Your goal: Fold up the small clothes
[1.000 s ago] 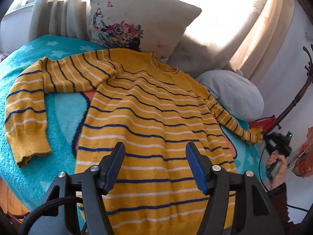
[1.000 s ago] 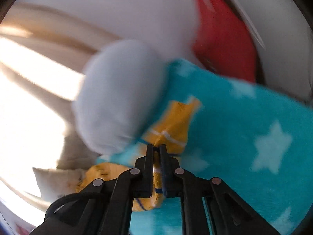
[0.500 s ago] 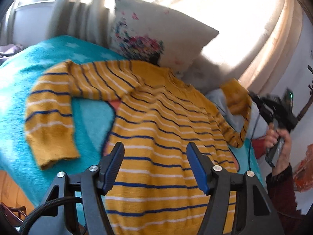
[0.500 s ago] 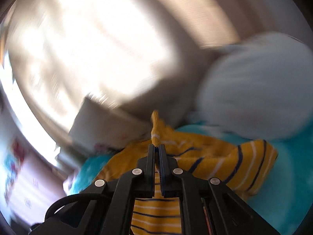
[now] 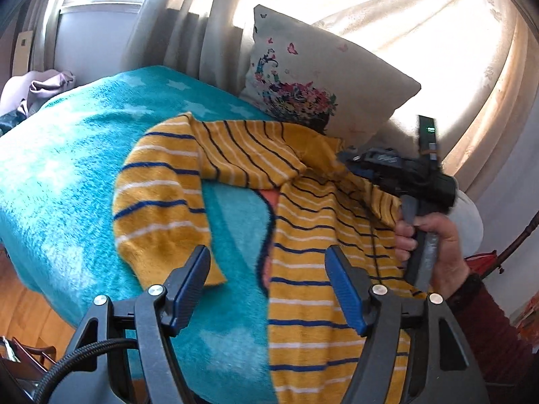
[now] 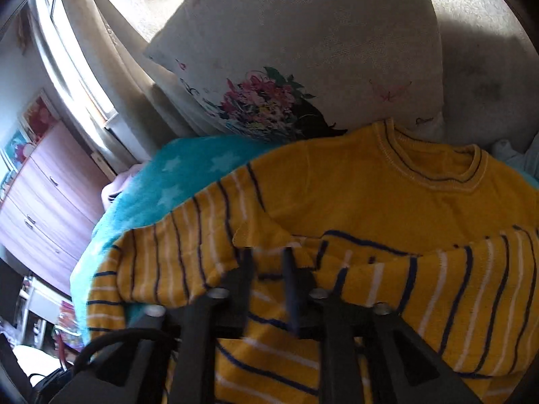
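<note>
Knit sweater is soft, floppy, so w/ your right gripper just opening off its sleeve and left gripper wide, empty, pinch the other cuff.

Right wrist view: right gripper fingers smeared by motion blur; whether the sleeve touches them is unclear. Striped sweater cut off at lower right of frame. Left wrist view: sweater hem runs off bottom edge; its collar hidden behind the right gripper.
</note>
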`<action>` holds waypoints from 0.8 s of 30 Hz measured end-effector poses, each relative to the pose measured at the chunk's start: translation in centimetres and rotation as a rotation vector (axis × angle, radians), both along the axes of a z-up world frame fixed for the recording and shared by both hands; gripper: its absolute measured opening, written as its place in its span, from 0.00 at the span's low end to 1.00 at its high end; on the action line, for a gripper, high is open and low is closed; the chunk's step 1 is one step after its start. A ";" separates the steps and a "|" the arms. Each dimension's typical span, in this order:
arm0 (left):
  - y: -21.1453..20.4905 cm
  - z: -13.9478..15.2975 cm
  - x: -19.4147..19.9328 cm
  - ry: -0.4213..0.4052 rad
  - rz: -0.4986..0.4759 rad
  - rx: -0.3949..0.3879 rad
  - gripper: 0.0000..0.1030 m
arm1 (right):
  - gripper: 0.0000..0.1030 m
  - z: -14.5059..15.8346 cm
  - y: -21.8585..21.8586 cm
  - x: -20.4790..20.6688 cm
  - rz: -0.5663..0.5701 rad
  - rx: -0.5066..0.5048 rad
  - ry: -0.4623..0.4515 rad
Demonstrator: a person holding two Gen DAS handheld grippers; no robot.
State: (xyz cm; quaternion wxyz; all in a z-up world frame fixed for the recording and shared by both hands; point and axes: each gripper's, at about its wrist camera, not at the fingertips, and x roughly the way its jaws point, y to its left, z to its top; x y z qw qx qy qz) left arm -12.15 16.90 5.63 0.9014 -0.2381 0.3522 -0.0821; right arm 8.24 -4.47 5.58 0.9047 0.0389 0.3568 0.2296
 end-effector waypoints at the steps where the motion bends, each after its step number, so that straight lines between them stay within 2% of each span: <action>1: 0.2 -0.2 0.2 0.000 0.000 0.000 0.69 | 0.45 0.7 -0.5 -0.2 -0.019 0.002 -0.024; 3: 0.4 -0.5 0.6 0.006 -0.005 -0.010 0.69 | 0.57 1.9 -1.2 -0.7 -0.038 -0.013 -0.072; 6: 0.7 -1.0 1.4 0.025 -0.015 -0.052 0.69 | 0.59 2.5 -1.3 -0.9 -0.053 -0.088 -0.110; 8: 0.6 -1.2 1.7 0.031 -0.023 -0.079 0.69 | 0.58 2.0 -0.7 -0.6 -0.050 -0.142 -0.093; 10: 0.4 -1.0 1.8 0.030 -0.026 -0.088 0.69 | 0.56 1.2 -0.8 -0.6 -0.043 -0.139 -0.050; 14: -0.3 -0.4 2.1 0.022 -0.038 -0.076 0.71 | 0.56 -2.7 -0.1 -0.5 0.037 -0.082 0.143; 15: -0.5 -0.3 2.1 0.022 -0.041 -0.072 0.72 | 0.57 -3.2 -0.1 -0.6 0.058 -0.074 0.164; 18: -0.9 0.1 2.2 0.019 -0.045 -0.053 0.72 | 0.57 -2.2 -1.1 -1.3 0.098 -0.058 0.138; 21: -1.0 0.1 2.4 0.021 -0.036 -0.052 0.72 | 0.57 0.1 -2.7 -0.8 0.036 -0.045 0.071; 24: -1.1 -0.2 2.6 0.030 -0.031 -0.074 0.72 | 0.57 1.1 -2.2 0.4 0.025 -0.052 0.056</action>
